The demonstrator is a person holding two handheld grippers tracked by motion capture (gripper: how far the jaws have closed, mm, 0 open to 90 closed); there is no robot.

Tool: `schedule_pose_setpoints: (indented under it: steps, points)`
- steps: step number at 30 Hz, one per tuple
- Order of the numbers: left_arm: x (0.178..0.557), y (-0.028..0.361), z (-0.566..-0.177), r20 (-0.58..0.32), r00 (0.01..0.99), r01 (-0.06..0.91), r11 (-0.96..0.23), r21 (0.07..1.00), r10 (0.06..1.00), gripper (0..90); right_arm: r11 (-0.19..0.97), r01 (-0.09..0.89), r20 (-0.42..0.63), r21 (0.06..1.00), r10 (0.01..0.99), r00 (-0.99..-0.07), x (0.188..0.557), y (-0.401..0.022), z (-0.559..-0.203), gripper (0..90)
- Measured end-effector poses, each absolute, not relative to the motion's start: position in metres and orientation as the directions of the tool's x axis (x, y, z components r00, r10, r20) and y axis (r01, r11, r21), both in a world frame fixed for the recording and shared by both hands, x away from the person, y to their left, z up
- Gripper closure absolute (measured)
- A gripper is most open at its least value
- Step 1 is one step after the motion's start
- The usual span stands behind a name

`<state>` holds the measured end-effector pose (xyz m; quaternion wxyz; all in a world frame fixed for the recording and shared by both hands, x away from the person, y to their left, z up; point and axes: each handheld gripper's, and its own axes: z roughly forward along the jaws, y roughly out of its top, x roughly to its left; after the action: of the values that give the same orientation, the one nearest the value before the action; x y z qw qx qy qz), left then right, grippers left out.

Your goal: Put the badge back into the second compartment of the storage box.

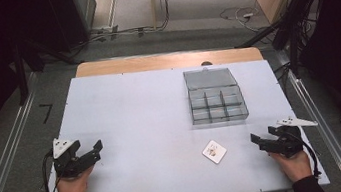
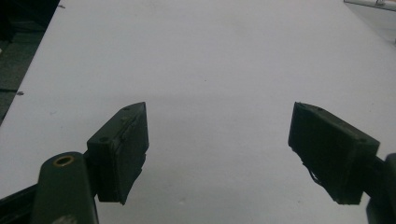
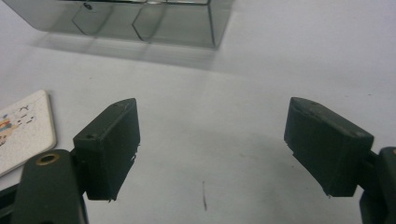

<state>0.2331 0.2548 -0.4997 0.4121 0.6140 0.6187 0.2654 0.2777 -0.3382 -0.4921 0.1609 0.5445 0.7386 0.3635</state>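
A clear plastic compartment box (image 1: pixel 216 100) with its lid laid open stands on the right half of the white table (image 1: pixel 135 111); its near wall (image 3: pixel 140 21) runs across the top of the right gripper view. A small white square card (image 1: pixel 214 151) with a printed picture lies flat in front of the box, and its edge (image 3: pixel 21 130) appears at the left of the right gripper view. My left gripper (image 1: pixel 93 151) rests open near the front left corner, jaws wide apart over bare table (image 2: pixel 217 140). My right gripper (image 1: pixel 258 140) rests open at the front right, just right of the card, nothing between its jaws (image 3: pixel 210 149).
The table's far edge is a wooden strip (image 1: pixel 168 61). Metal rails (image 1: pixel 6 164) run along both sides on the floor. Cables (image 1: pixel 243 15) lie on the floor beyond the table. Dark stands (image 1: pixel 294 18) rise at the back right.
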Motion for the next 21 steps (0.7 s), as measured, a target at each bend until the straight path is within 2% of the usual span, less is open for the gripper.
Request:
schedule_pose_setpoints:
  steps: [9,21]
  points:
    - [0.233,0.255,-0.5,-0.184,0.091,0.539,0.106,0.835,0.979,20.0,0.154,0.684,0.187,0.713,0.898,-0.397,0.277,-0.326,-0.492,15.2]
    - [0.233,0.254,-0.5,-0.182,0.093,0.541,0.104,0.834,0.979,20.0,0.198,0.659,0.176,0.726,0.872,-0.457,0.275,-0.306,-0.491,15.2]
